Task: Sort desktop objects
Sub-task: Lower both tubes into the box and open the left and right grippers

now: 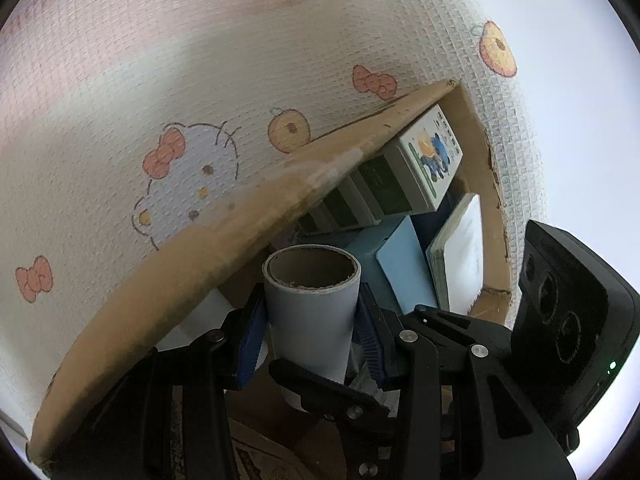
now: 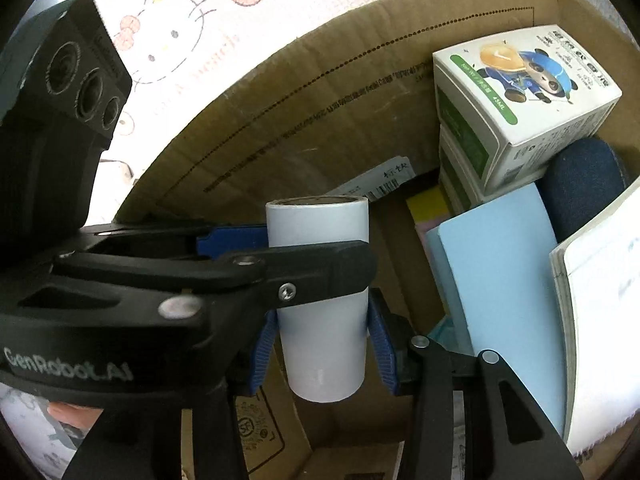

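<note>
A white roll with a cardboard core stands upright inside a cardboard box. My left gripper is shut on the roll, its blue pads pressing both sides. In the right wrist view the same roll sits between the blue pads of my right gripper, which is also shut on it. The left gripper's black fingers cross in front of the roll there. The right gripper's black camera housing shows in the left wrist view.
The box wall holds stacked white-and-green cartons with a panda print, a light blue pad, a white notebook, a dark blue fabric item and yellow sticky notes. A Hello Kitty tablecloth lies around the box.
</note>
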